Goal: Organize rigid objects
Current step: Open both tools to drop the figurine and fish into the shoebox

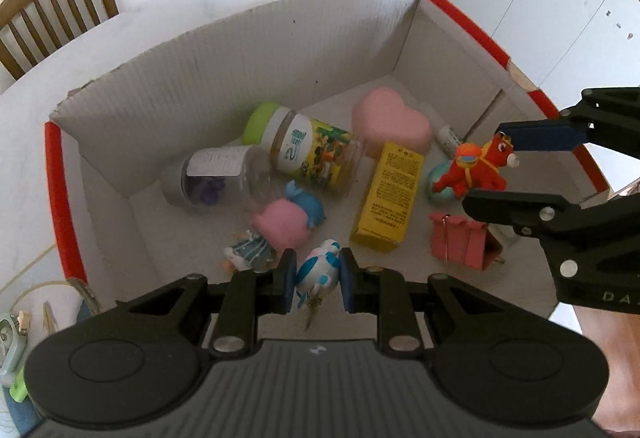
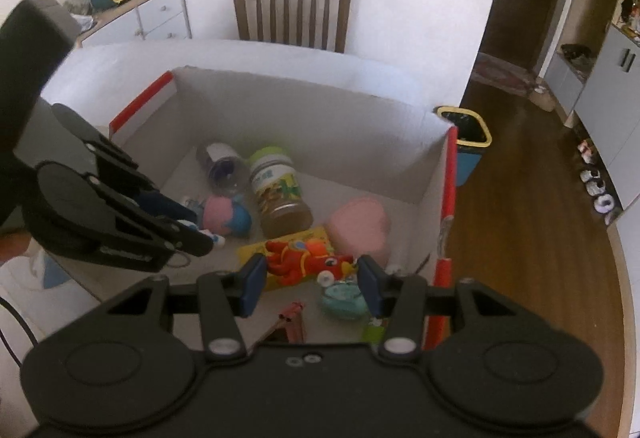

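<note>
A white cardboard box (image 1: 224, 77) with red edges holds several toys and bottles. My left gripper (image 1: 316, 280) is shut on a small blue and white figure (image 1: 320, 268) low in the box's near side. My right gripper (image 2: 312, 280) hangs over the box's right side with a red toy horse (image 2: 308, 260) between its pads; the jaws stand wide and touch cannot be told. The horse also shows in the left wrist view (image 1: 476, 167). In the box lie a green-capped jar (image 1: 308, 149), a clear bottle (image 1: 218, 179), a yellow carton (image 1: 390, 195) and a pink heart (image 1: 392, 121).
A pink and blue toy (image 1: 290, 220), a pink bag (image 1: 460, 240) and a teal disc (image 2: 344, 300) also lie in the box. A wooden chair (image 2: 290, 11) stands behind the white table (image 2: 280, 57). A yellow-rimmed bin (image 2: 468, 145) stands on the floor right.
</note>
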A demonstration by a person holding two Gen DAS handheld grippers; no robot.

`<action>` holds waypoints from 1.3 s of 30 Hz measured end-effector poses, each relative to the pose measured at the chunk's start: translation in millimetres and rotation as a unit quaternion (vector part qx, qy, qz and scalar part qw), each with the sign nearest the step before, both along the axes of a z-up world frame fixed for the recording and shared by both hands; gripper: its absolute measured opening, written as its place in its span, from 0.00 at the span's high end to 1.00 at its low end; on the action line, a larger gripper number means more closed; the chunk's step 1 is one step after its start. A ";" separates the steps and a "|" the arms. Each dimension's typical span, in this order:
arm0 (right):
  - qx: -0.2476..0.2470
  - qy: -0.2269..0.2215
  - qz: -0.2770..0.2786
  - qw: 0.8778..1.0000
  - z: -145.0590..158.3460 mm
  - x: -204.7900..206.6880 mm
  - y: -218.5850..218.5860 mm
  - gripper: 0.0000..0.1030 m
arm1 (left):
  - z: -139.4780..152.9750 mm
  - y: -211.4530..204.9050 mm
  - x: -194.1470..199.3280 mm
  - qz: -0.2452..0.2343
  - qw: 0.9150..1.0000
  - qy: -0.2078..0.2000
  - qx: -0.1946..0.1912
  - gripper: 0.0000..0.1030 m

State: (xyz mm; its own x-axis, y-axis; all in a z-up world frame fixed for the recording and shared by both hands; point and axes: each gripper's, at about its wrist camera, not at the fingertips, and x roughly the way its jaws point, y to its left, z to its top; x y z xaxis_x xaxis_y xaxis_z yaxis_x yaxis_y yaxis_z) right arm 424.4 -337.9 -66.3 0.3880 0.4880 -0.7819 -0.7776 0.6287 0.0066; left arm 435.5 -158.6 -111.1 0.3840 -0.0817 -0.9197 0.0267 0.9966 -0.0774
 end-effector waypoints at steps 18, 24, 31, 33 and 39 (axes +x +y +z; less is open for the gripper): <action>-0.016 0.036 -0.007 0.999 -11.8 8.6 4.1 0.49 | -18.8 0.0 19.3 0.011 0.998 0.066 0.014 0.79; -0.003 0.046 -0.015 0.999 -8.6 8.1 -0.4 0.44 | -12.1 4.1 15.1 0.024 0.998 0.055 0.008 0.78; 0.011 0.041 -0.021 0.999 2.6 0.4 -5.7 0.39 | 8.0 8.7 1.2 0.036 0.999 0.028 0.003 0.78; 0.015 0.039 -0.024 0.999 6.8 -2.2 -7.2 0.39 | 14.0 10.0 -3.5 0.041 0.999 0.021 -0.002 0.78; 0.025 0.031 -0.030 0.999 19.4 -11.4 -13.2 0.38 | 34.8 13.4 -19.5 0.051 0.999 -0.011 -0.014 0.78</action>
